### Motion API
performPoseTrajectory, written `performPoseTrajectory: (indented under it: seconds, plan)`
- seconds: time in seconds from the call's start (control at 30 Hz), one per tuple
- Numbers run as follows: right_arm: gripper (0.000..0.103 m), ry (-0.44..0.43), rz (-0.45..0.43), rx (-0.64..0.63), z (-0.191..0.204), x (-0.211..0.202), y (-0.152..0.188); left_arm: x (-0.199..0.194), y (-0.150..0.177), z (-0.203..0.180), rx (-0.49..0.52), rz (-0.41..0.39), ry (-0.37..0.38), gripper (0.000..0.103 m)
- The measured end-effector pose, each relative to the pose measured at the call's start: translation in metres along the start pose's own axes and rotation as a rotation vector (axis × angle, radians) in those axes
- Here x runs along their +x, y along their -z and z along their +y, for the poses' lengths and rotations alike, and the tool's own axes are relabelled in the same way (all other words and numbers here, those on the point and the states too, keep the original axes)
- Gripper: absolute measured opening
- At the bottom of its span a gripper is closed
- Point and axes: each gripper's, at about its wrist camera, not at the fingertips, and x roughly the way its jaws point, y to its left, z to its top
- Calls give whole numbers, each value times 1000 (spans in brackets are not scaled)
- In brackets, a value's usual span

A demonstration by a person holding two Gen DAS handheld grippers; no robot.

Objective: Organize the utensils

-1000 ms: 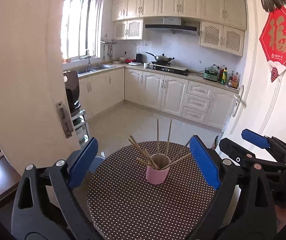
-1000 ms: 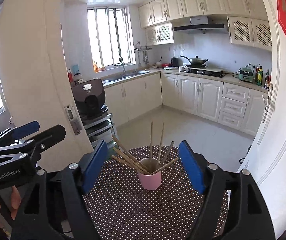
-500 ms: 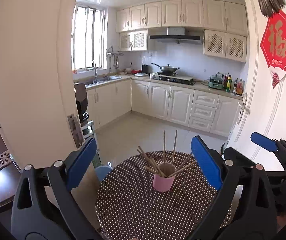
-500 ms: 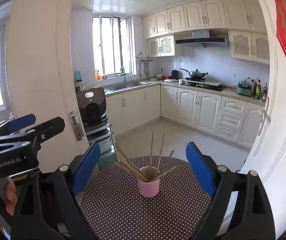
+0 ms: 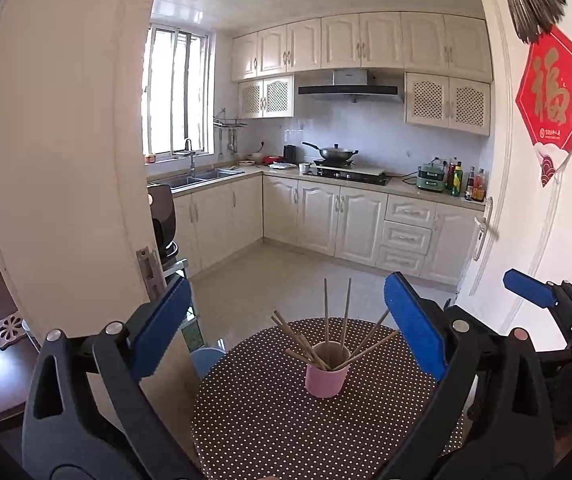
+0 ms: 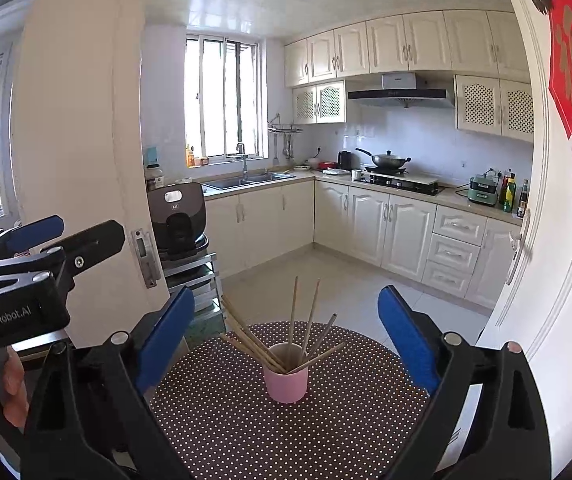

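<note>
The left hand-held gripper (image 5: 286, 336), marked "GenRobot.AI", hangs released. Straight ahead between its fingers, on the polka-dot surface (image 5: 270, 432), stands the pink cup (image 5: 326, 370) of chopsticks (image 5: 328, 324), fanned roughly upright. The right hand-held gripper (image 6: 286, 336), equally released, faces it about as near.

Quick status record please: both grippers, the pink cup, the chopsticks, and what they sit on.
left gripper: jaws open, holding nothing, short of the cup
right gripper: jaws open, holding nothing, short of the cup
pink cup: upright on the table
chopsticks: all in the cup, fanned out, some leaning left, some right
round table: dark polka-dot cover
</note>
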Motion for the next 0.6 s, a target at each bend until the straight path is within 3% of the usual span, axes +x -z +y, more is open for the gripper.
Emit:
performPoseTrajectory:
  seconds: [0.6]
  plan:
    - [91, 24, -32, 8, -11, -6, -8, 7, -6, -8, 18, -8, -26, 96]
